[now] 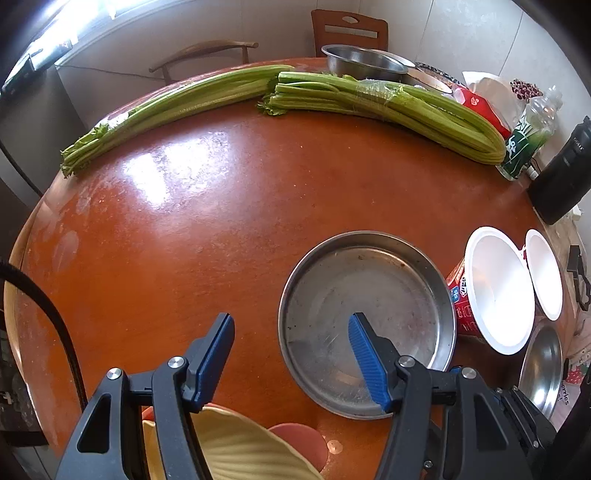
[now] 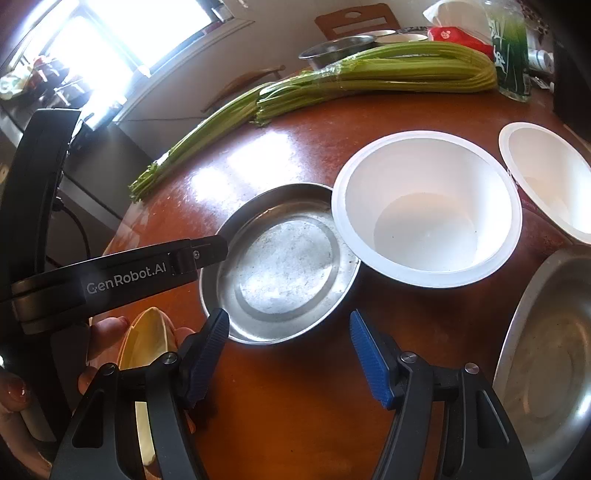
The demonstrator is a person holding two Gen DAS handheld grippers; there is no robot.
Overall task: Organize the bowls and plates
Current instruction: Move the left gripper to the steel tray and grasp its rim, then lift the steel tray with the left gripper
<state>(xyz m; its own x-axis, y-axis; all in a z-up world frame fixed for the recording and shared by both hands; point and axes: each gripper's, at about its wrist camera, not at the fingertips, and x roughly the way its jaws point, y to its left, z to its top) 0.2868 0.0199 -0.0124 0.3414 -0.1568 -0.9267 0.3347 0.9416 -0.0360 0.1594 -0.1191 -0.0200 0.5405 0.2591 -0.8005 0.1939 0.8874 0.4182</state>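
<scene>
Round reddish-brown wooden table (image 1: 221, 229), glossy, with window glare bouncing off it left of centre and some pale scuffs near the left edge. Two long celery bunches (image 1: 332, 99) lie across the far side, a steel bowl (image 1: 364, 62) behind them at top centre, wooden chairs (image 1: 349, 31) against a pale wall. Bright window (image 2: 110, 40) sits upper left in the right wrist view.

The steel plate (image 1: 365, 325) is lower right of centre, with a white paper bowl (image 1: 498, 291) touching its right rim and a second one (image 1: 545, 273) further right.

Left gripper (image 1: 291, 356): jaws apart, holding nothing, right finger over the plate. Right gripper (image 2: 290, 354): also apart and empty, over bare table just below the plate.
</scene>
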